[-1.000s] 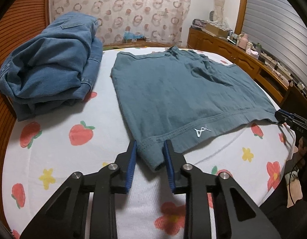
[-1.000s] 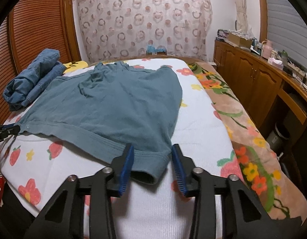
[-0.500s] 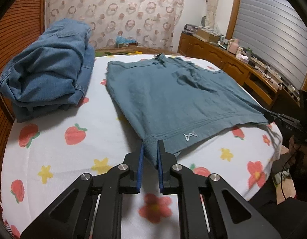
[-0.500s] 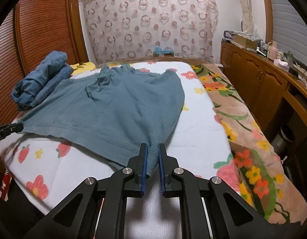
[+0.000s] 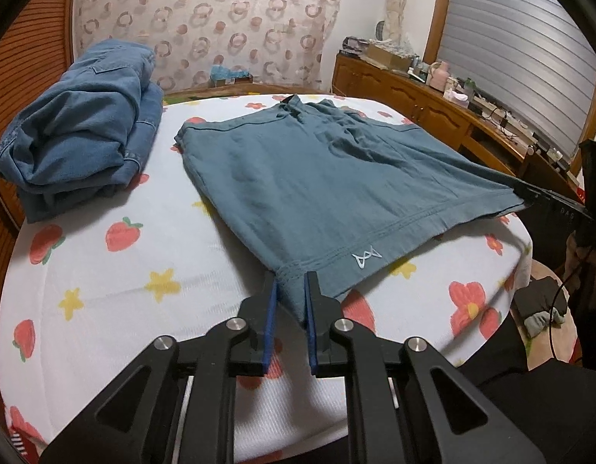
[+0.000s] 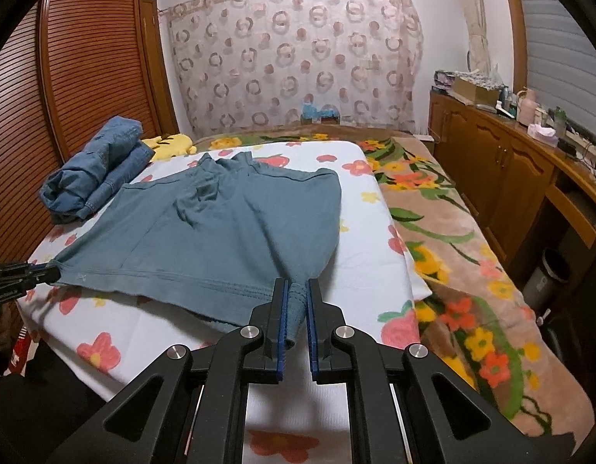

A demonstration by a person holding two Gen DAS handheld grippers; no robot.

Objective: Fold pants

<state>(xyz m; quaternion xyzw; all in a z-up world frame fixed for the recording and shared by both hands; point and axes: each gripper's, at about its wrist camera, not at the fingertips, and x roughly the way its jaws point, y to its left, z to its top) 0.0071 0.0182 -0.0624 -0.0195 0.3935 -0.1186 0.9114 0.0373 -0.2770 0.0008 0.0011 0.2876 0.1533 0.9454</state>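
Teal-grey pants (image 5: 328,178) lie spread on the flowered bed, with a small white logo near the near hem. My left gripper (image 5: 291,284) is shut on the near left hem corner. My right gripper (image 6: 296,290) is shut on the near right hem corner of the same pants (image 6: 220,228). The near hem is lifted and stretched taut between them. The right gripper also shows at the right edge of the left wrist view (image 5: 530,193). The left gripper shows at the left edge of the right wrist view (image 6: 46,270).
A pile of folded blue jeans (image 5: 85,131) lies at the far left of the bed (image 5: 143,270), also in the right wrist view (image 6: 96,170). A floral blanket (image 6: 452,255) covers the bed's right side. A wooden sideboard (image 6: 510,170) stands to the right.
Both grippers closed on the hem corners of the pants, then lifted and pulled the hem taut towards the near bed edge.
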